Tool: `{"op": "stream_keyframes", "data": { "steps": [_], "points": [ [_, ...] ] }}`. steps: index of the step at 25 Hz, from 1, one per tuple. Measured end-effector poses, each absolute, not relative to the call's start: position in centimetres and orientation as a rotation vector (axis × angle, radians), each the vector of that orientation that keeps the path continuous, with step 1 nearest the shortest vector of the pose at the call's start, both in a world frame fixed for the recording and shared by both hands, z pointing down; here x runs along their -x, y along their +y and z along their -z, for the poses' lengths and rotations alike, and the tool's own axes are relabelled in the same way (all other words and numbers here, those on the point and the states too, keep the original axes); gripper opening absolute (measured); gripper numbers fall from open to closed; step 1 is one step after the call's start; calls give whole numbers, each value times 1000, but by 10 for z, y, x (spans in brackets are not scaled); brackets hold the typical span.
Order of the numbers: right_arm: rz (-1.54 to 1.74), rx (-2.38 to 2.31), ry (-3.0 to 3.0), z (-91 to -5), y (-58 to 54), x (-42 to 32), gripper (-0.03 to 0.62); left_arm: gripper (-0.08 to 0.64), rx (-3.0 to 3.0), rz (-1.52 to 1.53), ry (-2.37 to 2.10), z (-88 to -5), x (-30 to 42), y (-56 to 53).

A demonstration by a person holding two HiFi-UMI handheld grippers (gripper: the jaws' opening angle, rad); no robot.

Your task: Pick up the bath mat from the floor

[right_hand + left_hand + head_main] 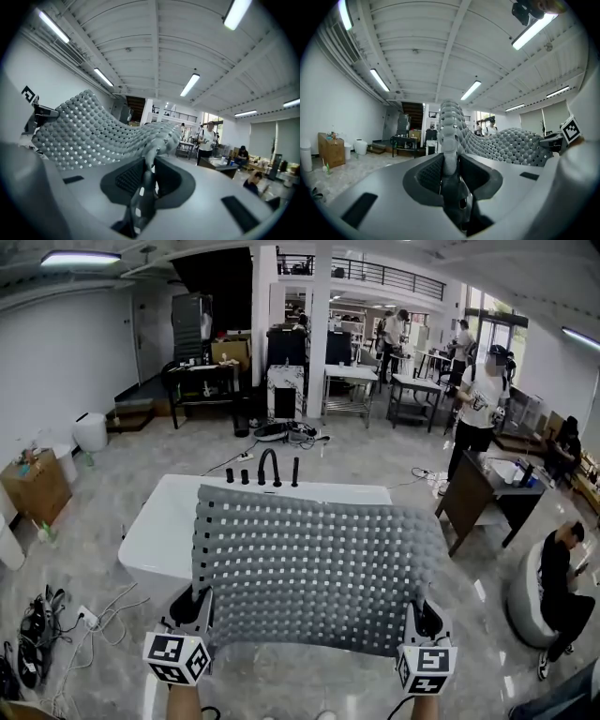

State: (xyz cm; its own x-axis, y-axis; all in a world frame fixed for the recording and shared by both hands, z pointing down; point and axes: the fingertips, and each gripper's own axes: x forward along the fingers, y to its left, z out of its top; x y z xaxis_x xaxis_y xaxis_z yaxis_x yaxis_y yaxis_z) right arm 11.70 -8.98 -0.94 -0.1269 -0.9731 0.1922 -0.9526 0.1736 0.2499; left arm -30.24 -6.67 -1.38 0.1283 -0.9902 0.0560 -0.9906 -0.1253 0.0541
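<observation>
A grey bath mat (319,568) studded with bumps and holes hangs spread out in the air, held up by its two near corners. My left gripper (199,606) is shut on the mat's left corner, and my right gripper (424,617) is shut on the right corner. In the left gripper view the bath mat (487,140) runs up from between the jaws and stretches off to the right. In the right gripper view the bath mat (103,133) rises from the jaws and spreads to the left. The mat hides the middle of the white bathtub (164,531) behind it.
The bathtub has a black faucet (269,465) at its far rim. A cardboard box (36,486) and cables (37,634) lie at the left. A dark desk (478,493) stands at the right with a standing person (480,409) and a seated person (561,587) close by.
</observation>
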Motion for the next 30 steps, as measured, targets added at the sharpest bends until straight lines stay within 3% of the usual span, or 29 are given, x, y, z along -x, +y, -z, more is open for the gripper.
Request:
{"op": "stream_keyframes", "data": {
  "steps": [30],
  "points": [
    [124,-1756,-2269,18,-121,-122,77,109,-2248,-47,-2170,35,286,-63]
  ]
}}
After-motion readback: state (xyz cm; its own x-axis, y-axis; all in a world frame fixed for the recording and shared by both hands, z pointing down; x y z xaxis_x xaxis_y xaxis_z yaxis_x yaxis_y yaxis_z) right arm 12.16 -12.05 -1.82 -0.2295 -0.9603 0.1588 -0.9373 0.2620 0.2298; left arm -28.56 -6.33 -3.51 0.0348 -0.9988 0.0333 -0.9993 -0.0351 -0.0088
